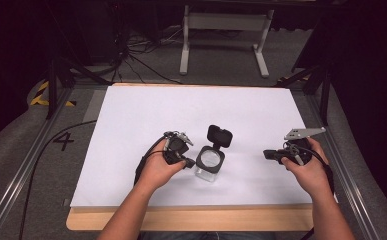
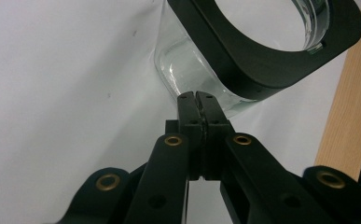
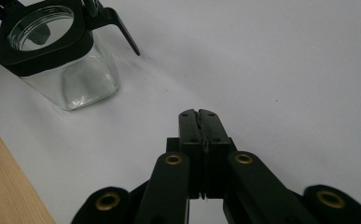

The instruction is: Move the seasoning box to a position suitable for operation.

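Left claw (image 1: 187,163), jaws pressed together on nothing, tips at or just short of the glass jar (image 2: 187,70); contact not resolvable in the left gripper view. Right claw (image 1: 270,154) also closed and empty, well apart at the jar's 3 o'clock. Jar stands upright mid-table (image 1: 131,130), black collar (image 1: 210,159) open, hinged lid (image 1: 219,135) flipped back at 12 o'clock. Risk: a push from the closed left tips could slide or tip the light empty jar.
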Tool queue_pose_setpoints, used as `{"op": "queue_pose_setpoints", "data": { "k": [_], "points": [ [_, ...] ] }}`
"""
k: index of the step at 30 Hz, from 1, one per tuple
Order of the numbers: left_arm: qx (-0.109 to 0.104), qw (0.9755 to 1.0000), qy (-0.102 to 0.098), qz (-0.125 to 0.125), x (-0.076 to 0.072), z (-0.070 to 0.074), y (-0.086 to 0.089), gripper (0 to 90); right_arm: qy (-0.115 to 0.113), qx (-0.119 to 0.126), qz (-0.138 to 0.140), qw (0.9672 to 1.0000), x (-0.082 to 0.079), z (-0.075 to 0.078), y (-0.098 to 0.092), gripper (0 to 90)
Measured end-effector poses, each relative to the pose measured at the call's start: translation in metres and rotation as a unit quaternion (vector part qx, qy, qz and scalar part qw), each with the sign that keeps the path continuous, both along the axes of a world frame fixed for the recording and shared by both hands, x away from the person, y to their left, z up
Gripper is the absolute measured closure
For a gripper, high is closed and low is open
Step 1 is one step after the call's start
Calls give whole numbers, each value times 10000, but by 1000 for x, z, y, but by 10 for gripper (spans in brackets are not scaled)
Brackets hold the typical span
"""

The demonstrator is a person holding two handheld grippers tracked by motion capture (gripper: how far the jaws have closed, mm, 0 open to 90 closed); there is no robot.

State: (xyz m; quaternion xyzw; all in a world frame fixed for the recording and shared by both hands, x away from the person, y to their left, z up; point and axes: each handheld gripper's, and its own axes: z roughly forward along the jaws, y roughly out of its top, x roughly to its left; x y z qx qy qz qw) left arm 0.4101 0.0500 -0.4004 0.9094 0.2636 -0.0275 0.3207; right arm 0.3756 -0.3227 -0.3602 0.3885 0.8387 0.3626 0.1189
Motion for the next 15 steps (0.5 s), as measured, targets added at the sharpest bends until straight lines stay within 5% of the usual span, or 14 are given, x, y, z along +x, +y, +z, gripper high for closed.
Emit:
{"op": "queue_pose_setpoints", "data": {
  "k": [15],
  "points": [
    [234, 9991, 176, -308, -8, 1, -9, 900, 48, -10, 3, 10000, 1, -1, 1, 900]
  ]
}}
